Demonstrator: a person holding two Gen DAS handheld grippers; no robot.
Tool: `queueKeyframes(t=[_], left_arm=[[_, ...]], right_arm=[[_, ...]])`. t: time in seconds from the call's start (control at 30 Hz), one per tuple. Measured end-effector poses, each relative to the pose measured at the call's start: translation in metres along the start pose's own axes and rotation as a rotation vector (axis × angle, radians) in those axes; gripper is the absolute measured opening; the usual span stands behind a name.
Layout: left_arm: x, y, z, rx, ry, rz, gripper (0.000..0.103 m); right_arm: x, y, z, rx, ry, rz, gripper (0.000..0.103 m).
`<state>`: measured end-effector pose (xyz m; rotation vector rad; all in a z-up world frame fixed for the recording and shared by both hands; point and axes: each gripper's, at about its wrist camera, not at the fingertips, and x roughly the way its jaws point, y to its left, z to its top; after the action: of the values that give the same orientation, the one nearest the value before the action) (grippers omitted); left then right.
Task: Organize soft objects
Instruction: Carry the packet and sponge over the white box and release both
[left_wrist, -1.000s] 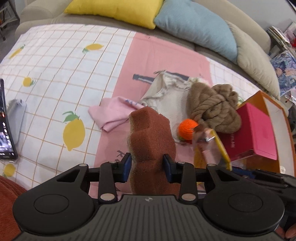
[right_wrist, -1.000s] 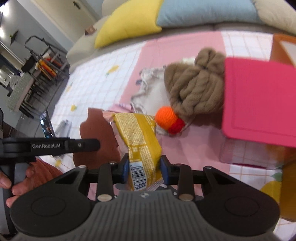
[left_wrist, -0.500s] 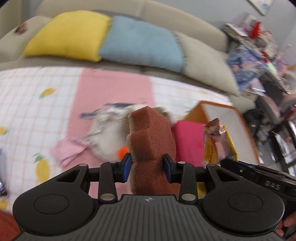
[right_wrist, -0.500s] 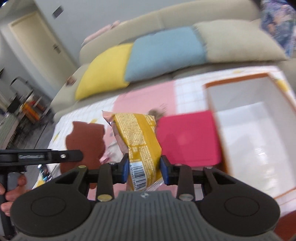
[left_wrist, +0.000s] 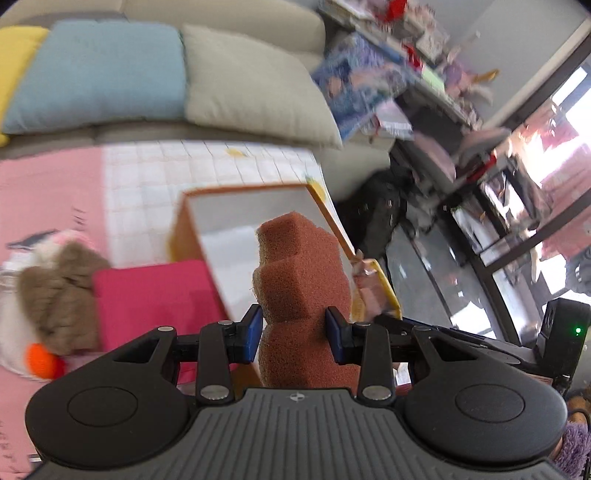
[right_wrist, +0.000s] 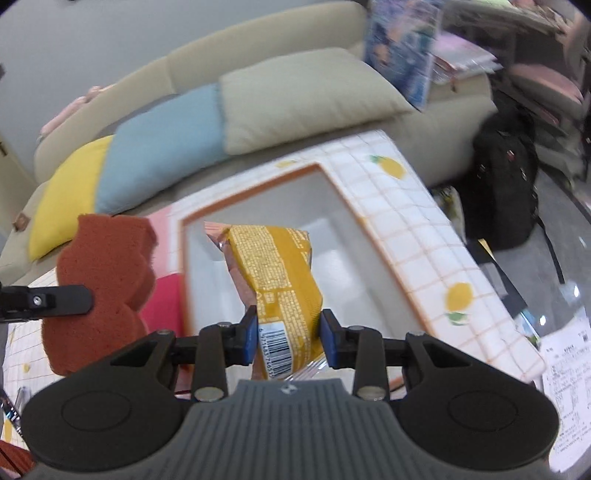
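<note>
My left gripper (left_wrist: 294, 334) is shut on a brown bear-shaped sponge (left_wrist: 299, 280), which stands upright in front of an orange-rimmed box (left_wrist: 243, 192) with a white inside. The same sponge (right_wrist: 99, 280) shows at the left of the right wrist view, beside the box. My right gripper (right_wrist: 289, 336) is shut on a yellow snack packet (right_wrist: 277, 280), held up over the open box (right_wrist: 258, 184). In the left wrist view the packet (left_wrist: 373, 291) peeks out to the right of the sponge.
A pink box lid (left_wrist: 155, 299) lies left of the box, with a brown yarn bundle (left_wrist: 55, 291), an orange ball (left_wrist: 42, 360) and white cloth further left. Blue (right_wrist: 162, 144), yellow (right_wrist: 70, 192) and beige (right_wrist: 306, 99) cushions line the sofa. A black backpack (right_wrist: 506, 177) stands right of the table.
Both grippers have swung right and risen, from over the cloth and yarn pile to the orange-rimmed box. The sponge and the packet stayed gripped throughout.
</note>
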<state>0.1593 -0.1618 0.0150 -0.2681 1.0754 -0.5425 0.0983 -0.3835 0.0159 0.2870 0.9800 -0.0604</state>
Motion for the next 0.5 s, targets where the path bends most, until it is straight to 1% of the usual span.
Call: queueKeyframes(t=[0.07,0.17,0.23,0.37,0.5], left_arm=[[0.026,-0.009,0.003,-0.009,0.049,0.0,0.041],[0.059,-0.019,0.005,-0.009,0.091,0.022,0.041],[0.075,-0.021,0.005,-0.019,0.118,0.032,0.041],[0.104,-0.02,-0.003,-0.036,0.18,0.078,0.041],[0.123,-0.013,-0.01,-0.07,0.225,0.111,0.041]], right_arm=[[0.01,-0.014,0.004,0.021,0.024,-0.005,0.034],[0.03,-0.028,0.009,0.046,0.066,-0.017,0.034],[0.044,-0.031,0.01,0.029,0.097,-0.041,0.034],[0.064,-0.039,0.008,0.031,0.161,-0.073,0.034],[0.074,-0.041,0.002,0.009,0.191,-0.092,0.034]])
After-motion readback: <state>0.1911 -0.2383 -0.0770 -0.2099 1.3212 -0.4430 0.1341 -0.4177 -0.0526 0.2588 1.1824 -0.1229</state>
